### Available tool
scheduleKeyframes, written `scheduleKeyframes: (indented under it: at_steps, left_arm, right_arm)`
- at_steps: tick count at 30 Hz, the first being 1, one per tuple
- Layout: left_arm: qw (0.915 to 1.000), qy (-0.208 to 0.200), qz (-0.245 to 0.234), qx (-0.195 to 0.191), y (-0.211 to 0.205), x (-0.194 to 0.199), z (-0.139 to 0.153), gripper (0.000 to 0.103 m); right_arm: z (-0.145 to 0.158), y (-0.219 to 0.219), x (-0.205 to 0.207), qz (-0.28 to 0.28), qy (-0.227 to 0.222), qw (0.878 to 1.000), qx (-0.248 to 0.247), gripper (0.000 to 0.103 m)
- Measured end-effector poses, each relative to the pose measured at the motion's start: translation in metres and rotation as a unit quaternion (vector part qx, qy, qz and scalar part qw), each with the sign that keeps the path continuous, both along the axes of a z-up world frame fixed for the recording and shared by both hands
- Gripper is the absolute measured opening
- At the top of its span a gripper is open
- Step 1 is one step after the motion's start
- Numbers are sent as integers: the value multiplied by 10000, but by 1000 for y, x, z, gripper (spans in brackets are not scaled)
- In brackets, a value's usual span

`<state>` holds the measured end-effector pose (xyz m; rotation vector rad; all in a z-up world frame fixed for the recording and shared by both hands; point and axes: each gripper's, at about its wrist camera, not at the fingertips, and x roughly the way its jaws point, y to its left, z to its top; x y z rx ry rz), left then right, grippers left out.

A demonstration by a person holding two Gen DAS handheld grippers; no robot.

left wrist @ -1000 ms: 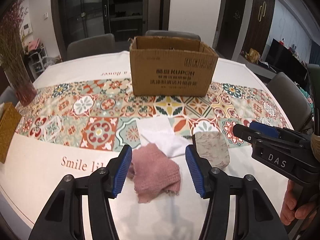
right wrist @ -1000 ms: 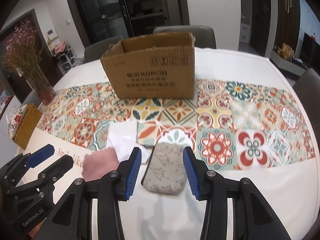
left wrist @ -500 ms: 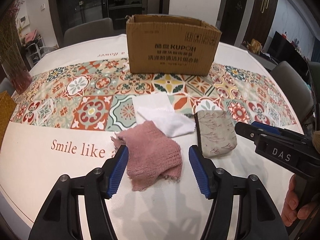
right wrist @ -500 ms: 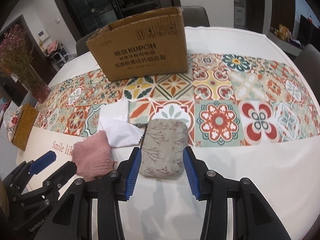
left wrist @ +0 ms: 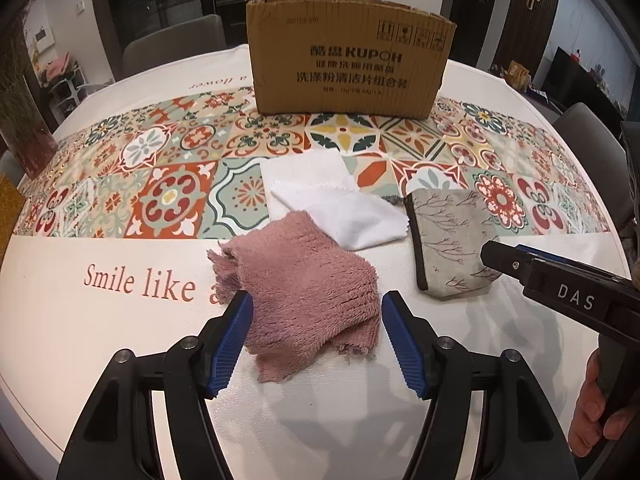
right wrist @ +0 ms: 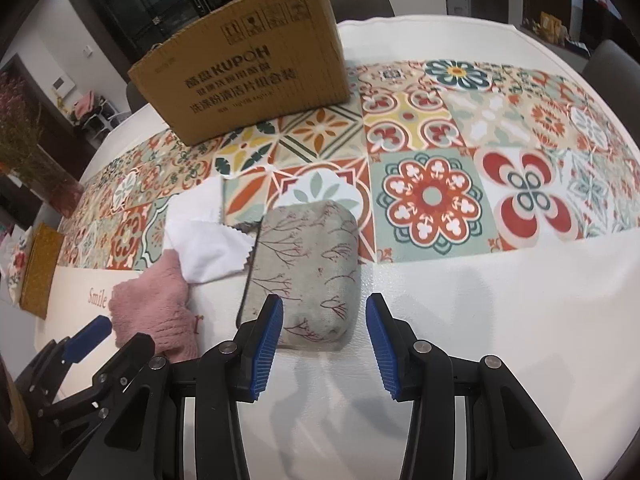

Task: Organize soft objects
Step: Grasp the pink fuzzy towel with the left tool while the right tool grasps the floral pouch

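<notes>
While my left gripper (left wrist: 316, 340) hangs over the pink fuzzy cloth (left wrist: 304, 292), its jaws are opening, the blue pads either side of the cloth's near part and not pressing it. My right gripper (right wrist: 324, 340) is released as well, its jaws parted at a moderate gap above the near end of the grey branch-print pouch (right wrist: 308, 272); the left pad overlaps the pouch's corner in the picture, though I cannot tell whether it touches. From the left wrist view that gripper's body reads "DAS" (left wrist: 576, 302), with a hand (left wrist: 592, 420) wrapped on its handle.

The cardboard box (left wrist: 348, 56) at the far side of the table (left wrist: 120, 360) carries "KUPOH" in bold, with lines of Chinese characters under it and handling symbols near its top edge. The tablecloth is printed with "Smile like a" (left wrist: 140, 284) near me and, upside down beyond the tiled band, "a flower".

The white cloth (left wrist: 340, 212) lies between pink cloth and pouch, one corner tucked under the pink cloth's far edge, its zigzag-cut edge just beside the pouch's dark zipper side. Bare white tablecloth lies near me and to the right of the pouch. At the left edge stand a vase of dried flowers (right wrist: 36, 164) and a yellow woven box (right wrist: 40, 272).
</notes>
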<state>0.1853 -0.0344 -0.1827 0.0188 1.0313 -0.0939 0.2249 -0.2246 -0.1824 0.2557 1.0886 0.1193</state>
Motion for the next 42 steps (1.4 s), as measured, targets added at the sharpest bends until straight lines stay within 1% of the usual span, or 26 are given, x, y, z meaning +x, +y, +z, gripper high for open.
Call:
scheduleKeyframes:
  at_steps: [9, 16, 24, 26, 27, 29, 30, 32, 33, 34, 35, 38, 42]
  left_arm:
    - [9999, 164, 32, 9, 0, 8, -19, 67]
    - [9996, 270, 93, -11, 2, 15, -30, 67]
    - [9997, 217, 146, -4, 3, 19, -36, 66]
    - [9997, 173, 172, -13, 4, 19, -36, 58]
    - [9997, 154, 186, -9, 4, 19, -36, 56]
    - [9997, 126, 212, -31, 5, 19, -36, 47]
    - [9997, 109, 212, -42, 5, 19, -35, 45]
    - [9997, 77, 202, -56, 5, 19, -34, 35]
    - [9998, 78, 185, -64, 5, 19, -34, 32]
    - [9998, 78, 171, -67, 4, 18, -33, 26]
    - [9998, 73, 163, -77, 4, 18, -33, 22]
    - [9999, 53, 124, -104, 4, 17, -30, 16]
    - [9999, -21, 87, -122, 3, 16, -23, 13]
  right_arm:
    - [-15, -1, 6, -31, 108, 9999, 81, 44]
    - [-20, 1, 10, 32, 58, 9998, 182, 44]
    - [-21, 6, 10, 128, -52, 9999, -22, 43]
    - [-21, 7, 10, 146, -55, 9998, -92, 41]
    - [-21, 7, 10, 159, -34, 9998, -89, 38]
    - [-21, 7, 11, 166, -13, 9998, -78, 32]
    - [-20, 7, 11, 170, -32, 9998, -76, 29]
    - [-18, 8, 10, 214, -46, 9997, -68, 25]
    - [-18, 9, 11, 251, -50, 9997, -42, 24]
    - [-17, 9, 11, 276, -43, 9996, -15, 21]
    - [-17, 10, 10, 301, -44, 9995, 10, 20]
    - [-13, 12, 9, 386, -69, 9992, 83, 18]
    - [-6, 13, 9, 429, -129, 9989, 128, 16]
